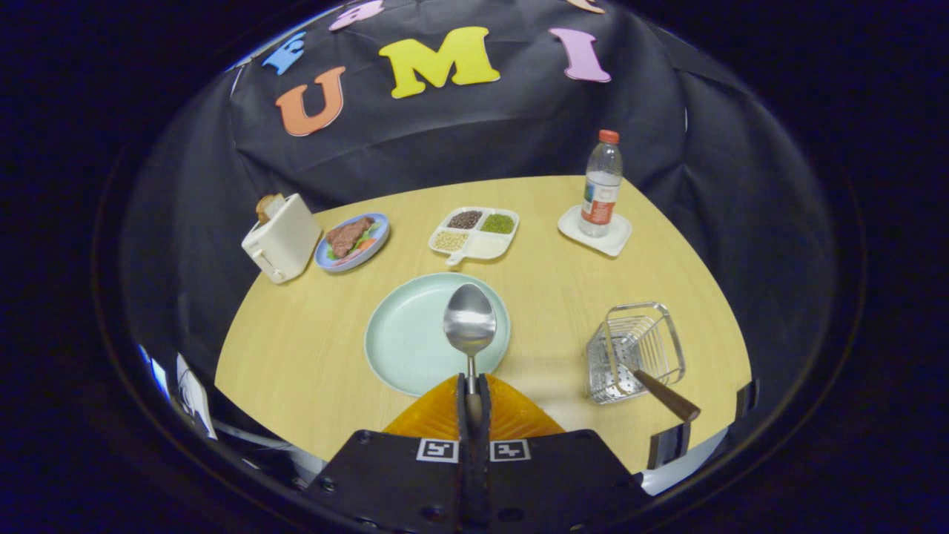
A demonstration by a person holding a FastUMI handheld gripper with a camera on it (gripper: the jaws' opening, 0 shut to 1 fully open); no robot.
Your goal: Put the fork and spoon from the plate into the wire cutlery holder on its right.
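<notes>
My gripper [472, 386] is shut on the handle of a steel spoon [469, 320], whose bowl sticks out ahead of the orange fingers [430, 415] and hangs above the pale green plate [400, 334]. The plate lies bare on the wooden table just beyond the fingers. To the plate's right stands the wire cutlery holder [635, 348]. A piece of cutlery with a brown handle [667, 397] leans out of it toward me; its head lies inside the basket.
Along the back of the round table [296, 356] stand a white toaster [280, 237], a blue plate of food [352, 241], a divided tray of beans [474, 233] and a water bottle [600, 185] on a white coaster.
</notes>
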